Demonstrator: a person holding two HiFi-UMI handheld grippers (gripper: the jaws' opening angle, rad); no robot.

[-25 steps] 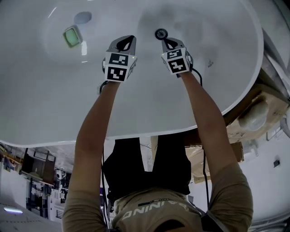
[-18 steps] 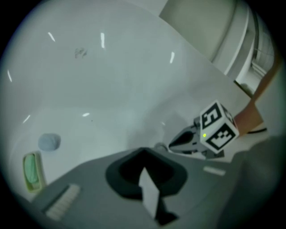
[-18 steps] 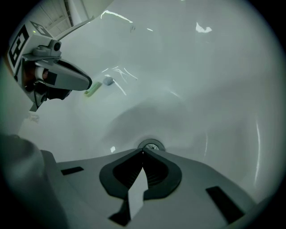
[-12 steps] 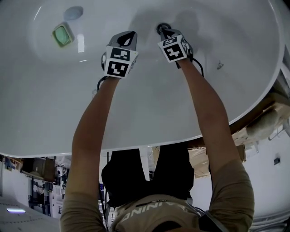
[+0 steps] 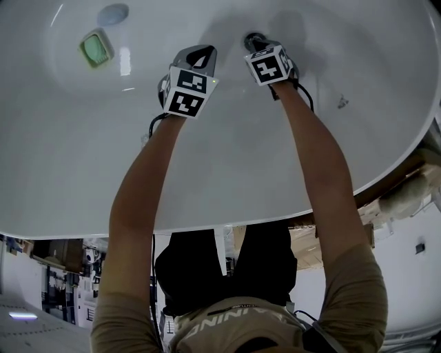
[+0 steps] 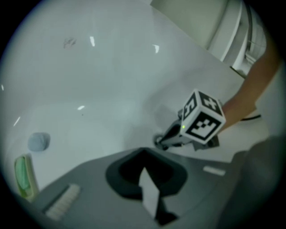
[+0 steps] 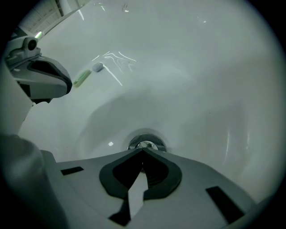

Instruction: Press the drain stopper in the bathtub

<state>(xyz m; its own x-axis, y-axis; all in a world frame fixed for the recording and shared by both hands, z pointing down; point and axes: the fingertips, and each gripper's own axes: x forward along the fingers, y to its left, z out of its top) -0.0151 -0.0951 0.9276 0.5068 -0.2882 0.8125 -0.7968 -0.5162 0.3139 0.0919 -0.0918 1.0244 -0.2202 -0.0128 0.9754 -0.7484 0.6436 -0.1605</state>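
Note:
The chrome drain stopper (image 7: pixel 146 144) sits in the floor of the white bathtub (image 5: pixel 289 158). In the head view only its far rim (image 5: pixel 253 36) shows past my right gripper (image 5: pixel 259 47). My right gripper (image 7: pixel 143 151) is shut, its closed tips on the near edge of the stopper. My left gripper (image 5: pixel 200 56) hovers a hand's width to the left of the drain, also shut with nothing in it. In the left gripper view, the right gripper (image 6: pixel 166 140) points down at the tub floor and hides the stopper.
A green soap-like block (image 5: pixel 96 48) and a grey-blue round pad (image 5: pixel 113 14) lie on the tub floor at far left. The tub's rim (image 5: pixel 207 217) runs in front of the person. Cardboard and clutter (image 5: pixel 406 189) stand outside at right.
My right gripper has moved forward from just short of the drain onto the stopper, now covering most of it. The left gripper has stayed beside it.

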